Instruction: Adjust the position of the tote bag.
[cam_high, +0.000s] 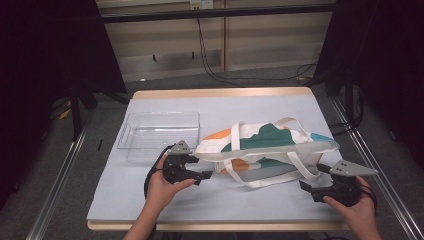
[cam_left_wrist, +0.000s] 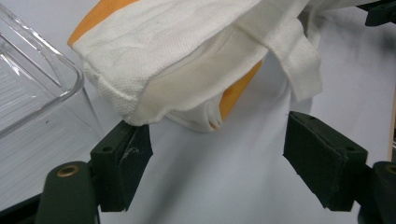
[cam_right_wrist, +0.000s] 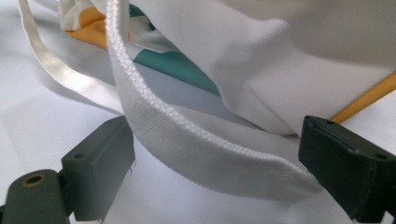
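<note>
While the clear plastic tray (cam_high: 160, 131) sits at the far left of the worktop (cam_high: 250, 200) with nothing visible inside it, a canvas tote bag (cam_high: 265, 142) lies on its side just to the tray's right, white with orange and teal patches. Whether anything is in the bag cannot be told. Its white straps (cam_high: 265, 181) loop out over the pale sheet towards the person.

Beside the bag's left end, the left claw (cam_high: 206, 176) is held in the person's left hand (cam_high: 162, 190), just in front of the tray's near corner. In the left gripper view its jaws stand wide apart, and the bag's hemmed corner (cam_left_wrist: 135, 100) hangs just above the left-hand jaw, close to touching it.

At the bag's right end, the right claw (cam_high: 306, 187) is held in the right hand (cam_high: 355, 210), also wide open. In the right gripper view a woven white strap (cam_right_wrist: 187, 140) runs across the gap between its jaws, not pinched by them.
</note>
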